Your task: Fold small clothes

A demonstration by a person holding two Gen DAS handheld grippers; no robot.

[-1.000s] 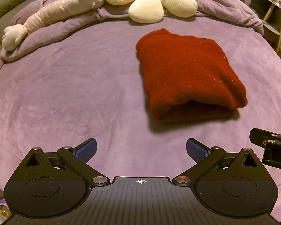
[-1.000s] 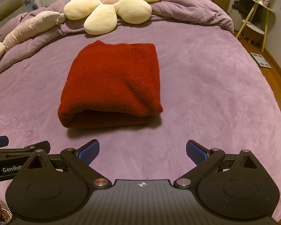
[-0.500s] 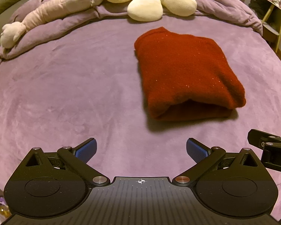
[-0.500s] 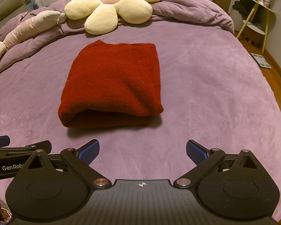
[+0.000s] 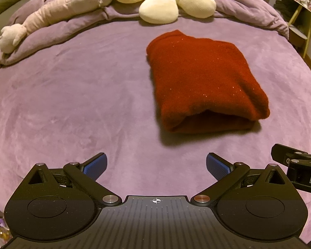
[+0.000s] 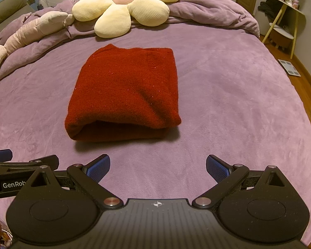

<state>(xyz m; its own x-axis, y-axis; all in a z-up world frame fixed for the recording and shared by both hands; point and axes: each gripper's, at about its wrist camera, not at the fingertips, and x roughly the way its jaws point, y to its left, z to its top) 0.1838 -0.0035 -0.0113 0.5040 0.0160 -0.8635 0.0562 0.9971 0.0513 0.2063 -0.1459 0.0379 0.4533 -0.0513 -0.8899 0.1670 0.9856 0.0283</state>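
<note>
Left gripper (image 5: 156,167) and right gripper (image 6: 158,167): blue-padded fingers spread wide, empty, short of the folded dark-red knitted garment (image 6: 126,93), touching nothing.

My left tongs (image 5: 156,167) drift slightly, so the folded red sweater (image 5: 205,83) sits a touch lower and nearer; my right tongs (image 6: 157,168) barely shift.

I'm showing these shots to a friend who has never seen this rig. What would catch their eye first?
Most likely the red folded garment, lying alone in the middle of the purple bed cover. Next, the cream flower-shaped cushion with a pink centre, at the far end on the bunched duvet. Along the bottom edge the open right gripper frames the scene, blue pads spread wide, holding nothing.
</note>
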